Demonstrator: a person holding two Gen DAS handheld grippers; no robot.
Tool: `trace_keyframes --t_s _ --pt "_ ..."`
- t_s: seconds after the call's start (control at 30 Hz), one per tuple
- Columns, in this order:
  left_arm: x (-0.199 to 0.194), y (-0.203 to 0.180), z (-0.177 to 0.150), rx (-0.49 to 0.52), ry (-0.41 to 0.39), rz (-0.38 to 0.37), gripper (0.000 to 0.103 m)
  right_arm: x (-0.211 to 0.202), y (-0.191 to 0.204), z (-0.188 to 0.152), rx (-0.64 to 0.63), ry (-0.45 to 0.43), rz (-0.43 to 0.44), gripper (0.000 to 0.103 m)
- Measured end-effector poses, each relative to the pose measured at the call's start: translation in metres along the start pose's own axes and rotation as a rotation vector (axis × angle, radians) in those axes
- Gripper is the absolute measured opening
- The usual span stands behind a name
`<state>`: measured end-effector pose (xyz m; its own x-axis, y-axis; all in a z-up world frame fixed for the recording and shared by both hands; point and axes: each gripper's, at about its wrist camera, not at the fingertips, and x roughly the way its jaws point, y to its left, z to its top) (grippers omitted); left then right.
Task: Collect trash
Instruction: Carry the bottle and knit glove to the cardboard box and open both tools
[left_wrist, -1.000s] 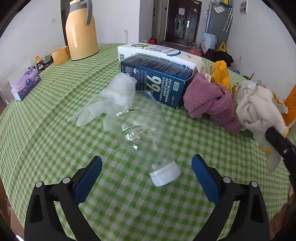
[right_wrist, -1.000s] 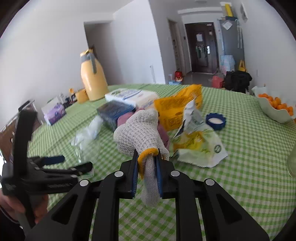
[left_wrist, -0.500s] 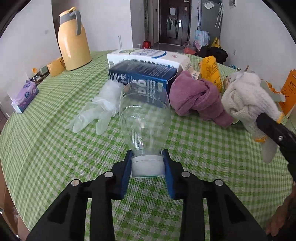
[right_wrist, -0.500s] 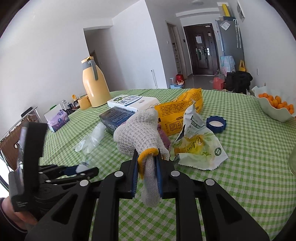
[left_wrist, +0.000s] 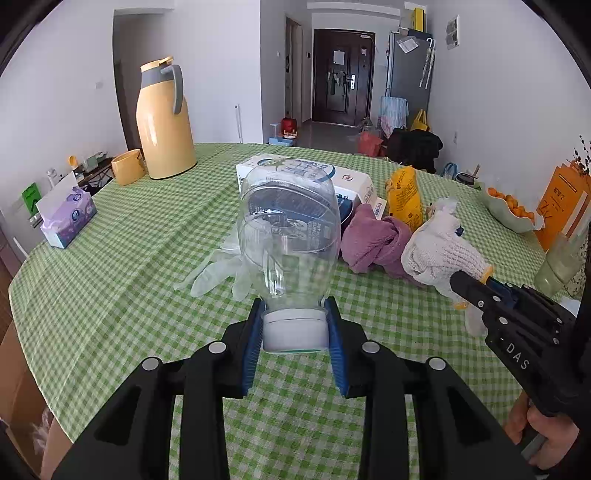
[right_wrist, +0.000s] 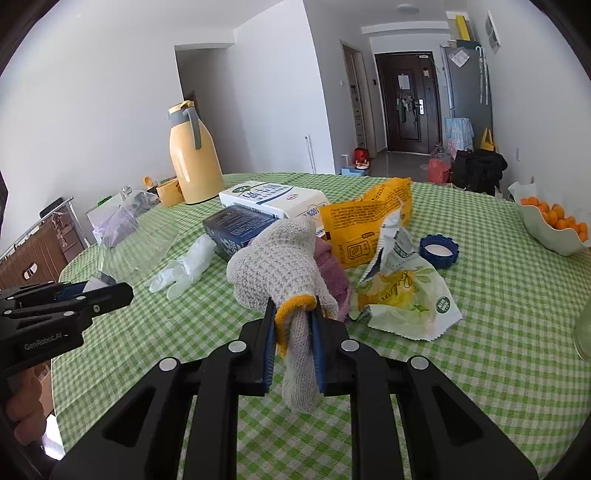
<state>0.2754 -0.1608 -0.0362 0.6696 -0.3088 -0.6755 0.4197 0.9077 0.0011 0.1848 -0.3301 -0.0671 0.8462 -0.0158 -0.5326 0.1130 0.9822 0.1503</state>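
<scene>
Between the blue pads of the left gripper (left_wrist: 294, 329), the white cap of a clear plastic bottle (left_wrist: 290, 236) is clamped, the bottle body projecting forward beyond the fingertips above the checked tablecloth (left_wrist: 110, 280). The jaws have just closed onto that cap. The right gripper (right_wrist: 294, 345) stands nearly closed, pinching the yellow-trimmed cuff of a knitted glove (right_wrist: 277, 262), which bulges ahead of its fingers.

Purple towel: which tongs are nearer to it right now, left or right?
Right. The right tongs, shut on the knit glove, sit just beside the purple towel; the left tongs, gripping the clear bottle, are farther off.
</scene>
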Motion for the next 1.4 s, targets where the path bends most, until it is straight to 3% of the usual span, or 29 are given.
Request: trace_keyframes --t_s 0.3,0.7,1.0,1.23,1.4 --pt "-0.026 0.041 0.007 -0.061 -0.068 0.001 0.03 -0.005 0.027 0.027 -0.072 -0.02 -0.03 0.017" --pt "-0.058 0.155 0.003 -0.202 -0.133 0.099 0.03 0.04 0.115 0.064 -0.201 -0.011 0.05 0.017" --pt "-0.091 0.267 -0.025 -0.345 -0.152 0.265 0.03 0.089 0.239 0.065 -0.344 0.041 0.229 0.017" --pt "-0.126 0.353 -0.068 -0.468 -0.139 0.417 0.03 0.116 0.352 0.051 -0.462 0.088 0.4 0.017" --pt "-0.152 0.415 -0.109 -0.584 -0.114 0.519 0.03 0.126 0.435 0.028 -0.557 0.166 0.567 0.017"
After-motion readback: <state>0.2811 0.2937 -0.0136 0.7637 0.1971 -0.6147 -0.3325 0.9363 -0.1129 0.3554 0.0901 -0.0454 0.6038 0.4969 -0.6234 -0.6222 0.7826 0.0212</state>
